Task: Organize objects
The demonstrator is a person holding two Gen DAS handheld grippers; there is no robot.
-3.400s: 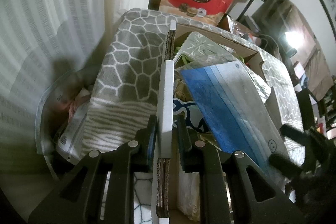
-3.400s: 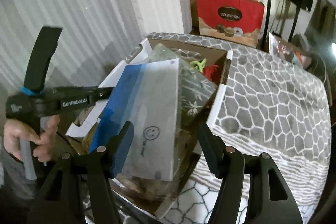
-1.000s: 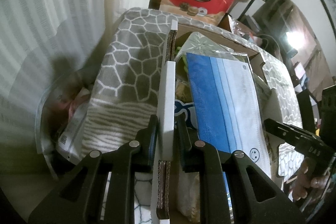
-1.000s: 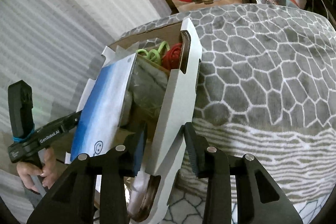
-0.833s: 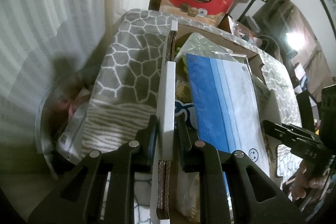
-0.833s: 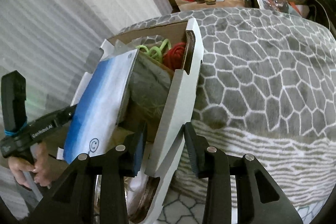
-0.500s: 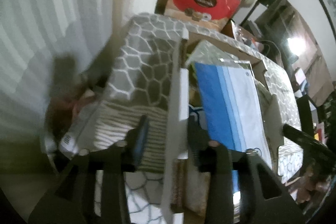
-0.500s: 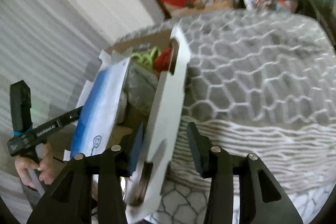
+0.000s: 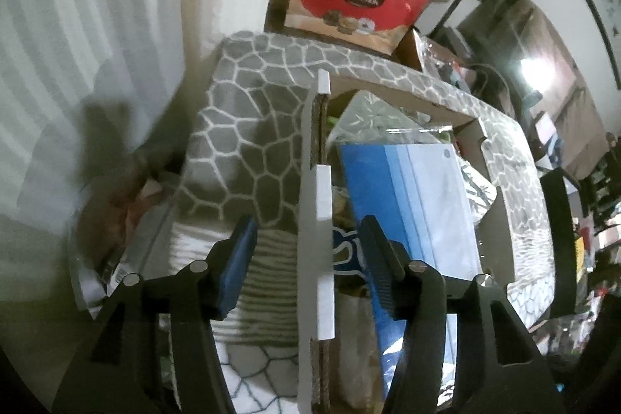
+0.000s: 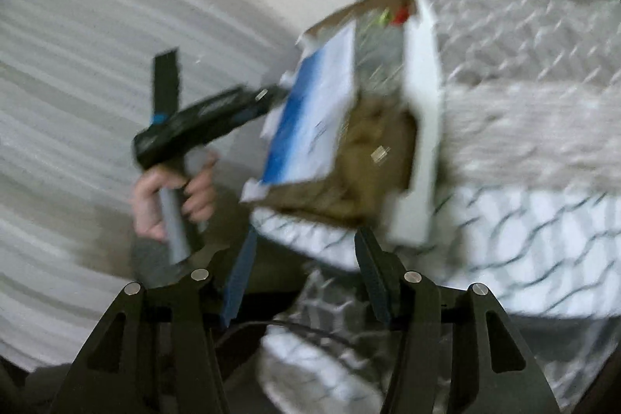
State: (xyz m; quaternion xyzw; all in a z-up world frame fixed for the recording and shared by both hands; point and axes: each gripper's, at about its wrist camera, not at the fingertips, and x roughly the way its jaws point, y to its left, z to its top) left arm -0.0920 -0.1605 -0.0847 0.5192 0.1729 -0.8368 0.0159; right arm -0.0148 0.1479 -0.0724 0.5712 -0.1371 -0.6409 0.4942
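The left gripper (image 9: 308, 249) tilts steeply down, jaws just opened astride the cardboard box (image 9: 315, 220) wall, pads clear. The right gripper (image 10: 304, 268), likewise opened, empty, sits near the box's corner on the patterned blanket (image 9: 248, 127).

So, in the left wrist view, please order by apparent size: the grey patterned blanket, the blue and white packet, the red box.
1. grey patterned blanket
2. blue and white packet
3. red box, though it stands farther away, so its true size is unsure.
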